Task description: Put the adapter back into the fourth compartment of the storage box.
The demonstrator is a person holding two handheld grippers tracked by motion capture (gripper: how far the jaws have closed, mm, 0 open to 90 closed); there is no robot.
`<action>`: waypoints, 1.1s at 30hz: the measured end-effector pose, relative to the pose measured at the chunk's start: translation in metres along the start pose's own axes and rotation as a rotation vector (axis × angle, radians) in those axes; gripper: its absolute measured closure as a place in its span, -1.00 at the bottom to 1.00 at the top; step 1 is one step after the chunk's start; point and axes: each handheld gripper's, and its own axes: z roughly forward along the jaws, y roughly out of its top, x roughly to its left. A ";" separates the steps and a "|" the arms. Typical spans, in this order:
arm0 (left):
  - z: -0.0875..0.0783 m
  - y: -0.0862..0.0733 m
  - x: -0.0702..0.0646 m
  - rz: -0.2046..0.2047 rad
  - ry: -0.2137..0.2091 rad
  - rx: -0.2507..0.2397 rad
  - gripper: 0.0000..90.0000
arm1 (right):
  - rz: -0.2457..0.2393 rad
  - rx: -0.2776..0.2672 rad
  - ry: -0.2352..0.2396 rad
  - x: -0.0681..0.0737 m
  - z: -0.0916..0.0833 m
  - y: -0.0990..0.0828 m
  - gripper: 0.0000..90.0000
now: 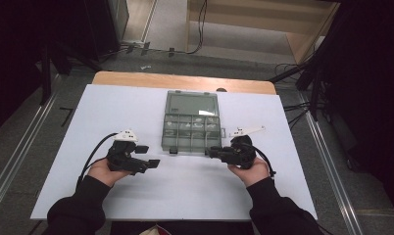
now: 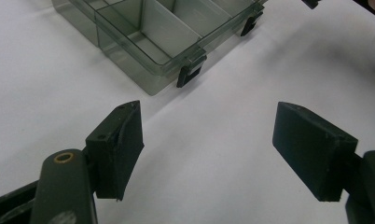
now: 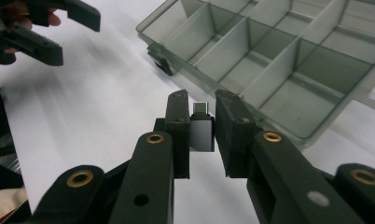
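Note:
A smoky clear compartment box (image 1: 191, 128) lies open on the white sheet, its lid (image 1: 191, 104) folded back at the far side. My right gripper (image 1: 212, 152) sits just off the box's near right corner. In the right gripper view its jaws (image 3: 202, 100) are shut on a small grey adapter (image 3: 202, 134) whose metal plug tip points toward the box's front wall (image 3: 176, 53). My left gripper (image 1: 148, 155) rests left of the box. Its jaws (image 2: 206, 109) stand wide open over bare sheet, short of the box's black latch (image 2: 190, 72).
The white sheet (image 1: 136, 107) covers a wooden table (image 1: 136, 78) with edges close on all sides. Bare sheet lies between and in front of both hands. Cables and dark stands (image 1: 307, 78) crowd the floor beyond the table's far right.

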 end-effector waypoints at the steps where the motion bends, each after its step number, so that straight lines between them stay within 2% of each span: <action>1: 0.000 0.000 0.000 0.001 0.001 -0.001 -0.44 | 0.004 -0.002 -0.003 -0.001 -0.001 0.000 0.64; 5: -0.002 0.000 0.000 -0.004 0.009 -0.018 -0.44 | 0.018 -0.014 -0.014 -0.007 -0.004 0.001 0.64; 20: -0.003 -0.003 0.000 -0.011 0.013 -0.017 -0.44 | 0.050 -0.040 -0.051 -0.023 -0.009 0.005 0.64; 33: -0.004 -0.005 0.000 -0.015 0.022 -0.023 -0.44 | 0.076 -0.046 -0.084 -0.034 -0.007 0.010 0.64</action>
